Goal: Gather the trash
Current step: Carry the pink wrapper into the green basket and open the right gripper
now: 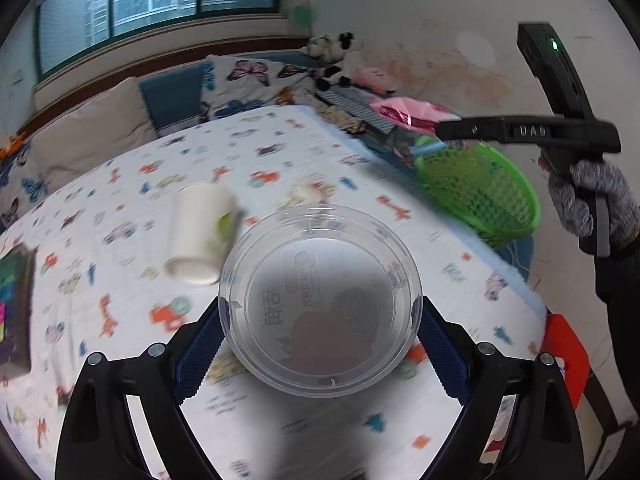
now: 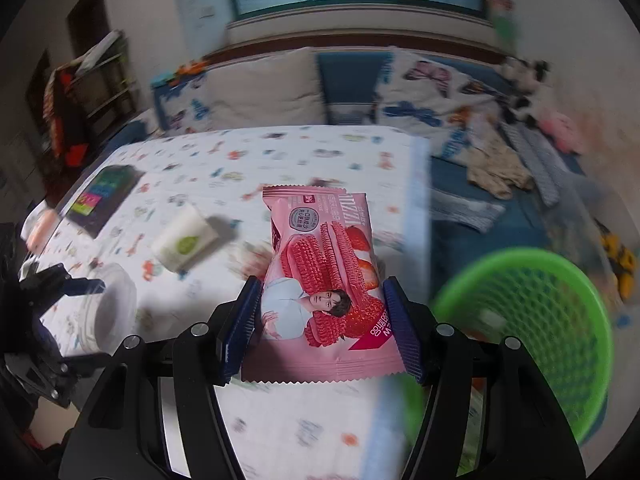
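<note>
My left gripper [image 1: 320,320] is shut on a clear plastic tub [image 1: 320,300] with a printed label, held above the patterned table cloth [image 1: 120,184]. My right gripper [image 2: 322,320] is shut on a pink snack wrapper [image 2: 320,280] and holds it in the air by the table's right edge. The green mesh basket [image 2: 536,332] sits low to the right of it; it also shows in the left wrist view [image 1: 480,192]. A white paper cup [image 1: 200,232] lies on its side on the table; it also shows in the right wrist view [image 2: 186,242]. The right gripper also shows in the left wrist view [image 1: 440,128], above the basket with the wrapper.
A dark box with coloured stickers [image 2: 102,198] lies at the table's left side. A crumpled bit of white paper [image 1: 308,192] lies behind the tub. A bed with pillows, clothes and soft toys [image 2: 500,168] stands behind and right of the table. A red stool [image 1: 568,356] stands by the table's right corner.
</note>
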Available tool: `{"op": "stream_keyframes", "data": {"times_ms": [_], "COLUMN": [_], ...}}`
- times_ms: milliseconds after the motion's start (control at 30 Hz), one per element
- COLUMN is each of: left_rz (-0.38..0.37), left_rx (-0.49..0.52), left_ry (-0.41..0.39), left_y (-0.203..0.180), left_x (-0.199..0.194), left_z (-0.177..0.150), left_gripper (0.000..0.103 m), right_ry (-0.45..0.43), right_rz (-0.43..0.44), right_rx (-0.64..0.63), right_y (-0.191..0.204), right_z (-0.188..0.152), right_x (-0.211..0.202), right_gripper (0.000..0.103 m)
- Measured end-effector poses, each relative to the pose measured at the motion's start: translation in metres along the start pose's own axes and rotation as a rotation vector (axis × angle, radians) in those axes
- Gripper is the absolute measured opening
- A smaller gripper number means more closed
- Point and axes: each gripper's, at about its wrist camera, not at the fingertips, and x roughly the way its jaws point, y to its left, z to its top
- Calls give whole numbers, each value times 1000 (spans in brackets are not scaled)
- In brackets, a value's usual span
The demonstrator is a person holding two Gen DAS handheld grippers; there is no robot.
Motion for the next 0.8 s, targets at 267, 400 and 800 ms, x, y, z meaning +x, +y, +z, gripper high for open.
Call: {"op": "stream_keyframes", "data": {"times_ms": [267, 400, 800], "left_rz": [-62, -79, -126], "left_rx": [56, 88, 134], "left_ry": [-3, -5, 4], "left_y": [-40, -60, -105], "left_x": [17, 26, 63], "left_z": [30, 48, 95], "left_gripper": [89, 89, 89], "right_ry": [15, 19, 7], "right_rz": [-138, -202, -282], "right_rx": [182, 287, 431], "right_y": [-83, -123, -179], "right_z": [-44, -65, -98], "right_x": [-26, -27, -20], "right_gripper": [63, 63, 76]}}
